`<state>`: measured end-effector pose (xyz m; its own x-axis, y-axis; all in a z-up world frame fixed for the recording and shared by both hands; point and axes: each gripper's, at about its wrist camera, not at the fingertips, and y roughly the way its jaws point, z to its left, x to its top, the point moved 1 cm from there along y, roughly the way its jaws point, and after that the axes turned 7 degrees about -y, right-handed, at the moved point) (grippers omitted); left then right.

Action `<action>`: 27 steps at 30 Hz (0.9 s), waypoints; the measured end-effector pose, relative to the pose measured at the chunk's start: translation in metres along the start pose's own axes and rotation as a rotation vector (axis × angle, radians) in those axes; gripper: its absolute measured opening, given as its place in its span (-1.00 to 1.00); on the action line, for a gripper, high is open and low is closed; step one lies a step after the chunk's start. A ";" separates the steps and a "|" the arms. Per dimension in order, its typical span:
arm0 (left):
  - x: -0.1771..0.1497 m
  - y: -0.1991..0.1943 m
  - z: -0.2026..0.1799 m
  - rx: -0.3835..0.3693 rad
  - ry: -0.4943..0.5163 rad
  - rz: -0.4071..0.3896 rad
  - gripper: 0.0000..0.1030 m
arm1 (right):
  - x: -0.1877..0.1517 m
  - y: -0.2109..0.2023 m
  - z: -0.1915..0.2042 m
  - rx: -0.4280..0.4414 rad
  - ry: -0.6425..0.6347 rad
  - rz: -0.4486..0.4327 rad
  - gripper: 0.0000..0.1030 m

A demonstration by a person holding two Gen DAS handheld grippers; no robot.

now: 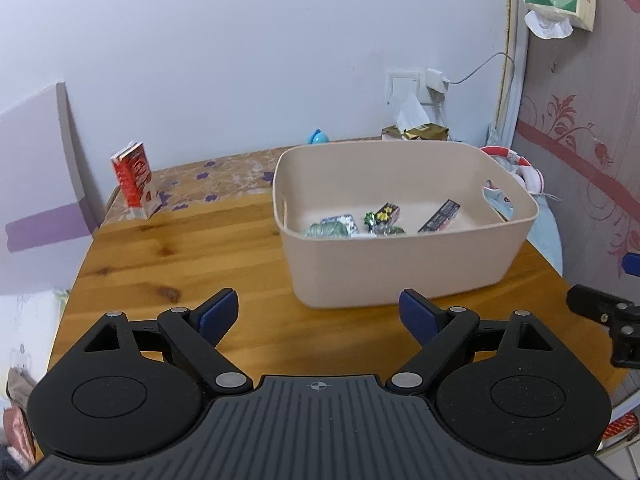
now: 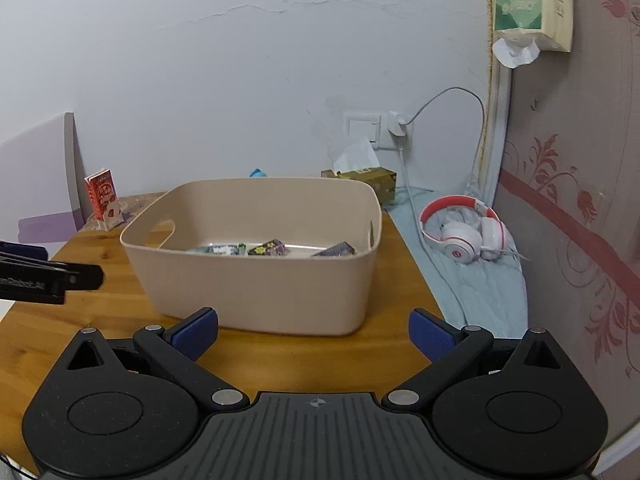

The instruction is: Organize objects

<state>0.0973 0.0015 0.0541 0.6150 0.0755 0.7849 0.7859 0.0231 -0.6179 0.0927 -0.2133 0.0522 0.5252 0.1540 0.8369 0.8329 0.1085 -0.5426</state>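
A beige plastic bin (image 1: pixel 384 280) (image 2: pixel 256 292) stands on the wooden table (image 1: pixel 168 256) (image 2: pixel 96 320). Inside it lie several small wrapped snack packets (image 1: pixel 360 222) (image 2: pixel 264 249). My left gripper (image 1: pixel 320 314) hovers open just short of the bin's near wall, nothing between its blue pads. My right gripper (image 2: pixel 314 334) is open too, in front of the bin's near right corner, holding nothing. Part of the right gripper (image 1: pixel 608 320) shows at the right edge of the left wrist view, and the left gripper (image 2: pixel 48 276) pokes in from the left of the right wrist view.
A red and white carton (image 1: pixel 134 180) (image 2: pixel 104 198) stands at the table's back left by the wall. A tissue box (image 2: pixel 364 178) and a blue object (image 1: pixel 318 136) sit behind the bin. White and red headphones (image 2: pixel 464 232) lie on bedding to the right.
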 end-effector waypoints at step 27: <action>-0.050 -0.102 -0.020 -0.079 0.025 -0.048 0.79 | -0.023 -0.083 0.024 0.033 -0.073 -0.041 1.00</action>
<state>-0.0125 -0.0249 0.0785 0.5774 0.0514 0.8149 0.8164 -0.0531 -0.5751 0.0072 -0.2023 0.0763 0.4757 0.2198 0.8517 0.8466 0.1485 -0.5111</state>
